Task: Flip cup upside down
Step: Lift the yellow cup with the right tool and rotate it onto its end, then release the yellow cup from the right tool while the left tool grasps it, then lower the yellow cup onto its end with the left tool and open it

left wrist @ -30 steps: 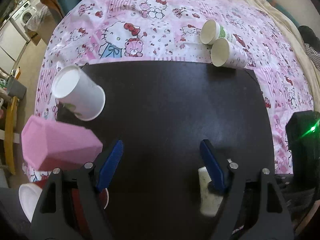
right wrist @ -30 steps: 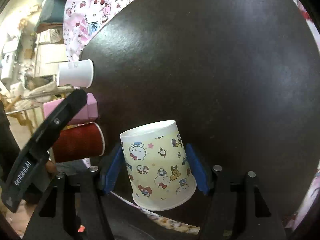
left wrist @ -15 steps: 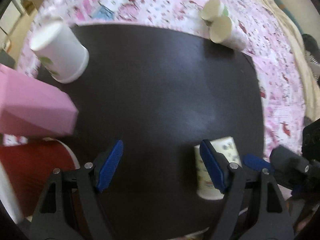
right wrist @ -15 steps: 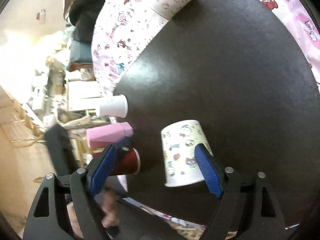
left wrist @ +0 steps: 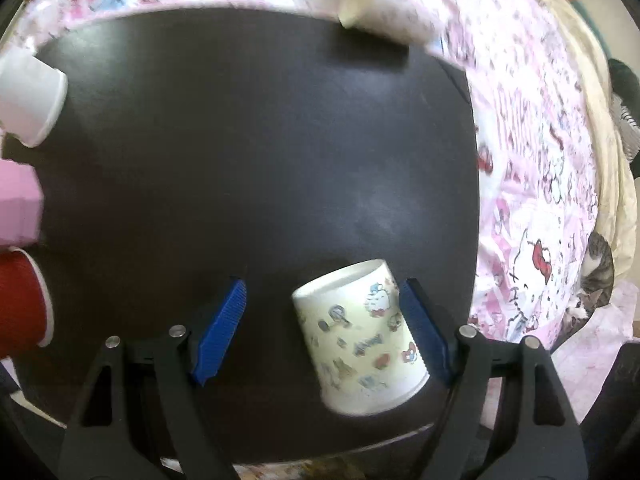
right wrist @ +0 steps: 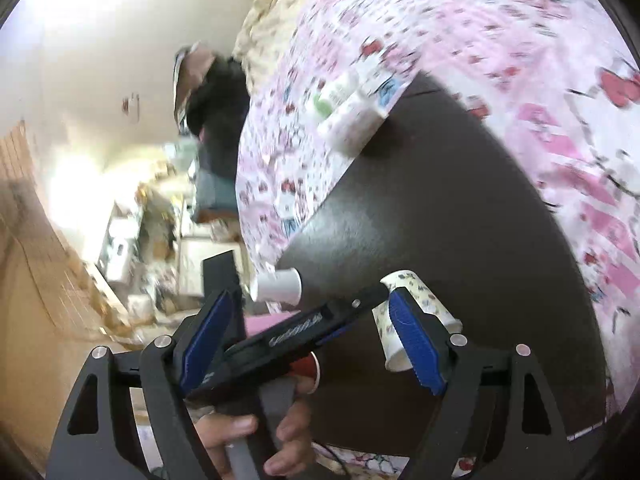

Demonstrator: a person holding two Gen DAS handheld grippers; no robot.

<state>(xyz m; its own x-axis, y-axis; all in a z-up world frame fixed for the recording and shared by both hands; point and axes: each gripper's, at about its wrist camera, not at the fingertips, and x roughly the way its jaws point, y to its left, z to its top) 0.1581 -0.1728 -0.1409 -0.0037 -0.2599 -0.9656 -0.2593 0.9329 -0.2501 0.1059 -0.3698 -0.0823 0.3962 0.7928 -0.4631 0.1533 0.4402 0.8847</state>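
A cream paper cup with cartoon prints (left wrist: 362, 334) stands upside down on the dark round table (left wrist: 260, 152), near its front right edge. My left gripper (left wrist: 320, 330) is open, with the cup between its blue fingers, close to the right one. My right gripper (right wrist: 314, 342) is open and empty, raised above the table. In the right wrist view the cup (right wrist: 416, 316) shows partly behind the right finger, with the left gripper's body across it.
A white cup (left wrist: 28, 100), a pink faceted container (left wrist: 18, 204) and a red cup (left wrist: 20, 306) stand upside down along the table's left edge. Two paper cups (left wrist: 372, 4) lie on the pink Hello Kitty bedspread (left wrist: 540, 160) beyond the table.
My right gripper let go of the printed cup and pulled back and up. My left gripper swung right, so the cup now sits between its fingers.
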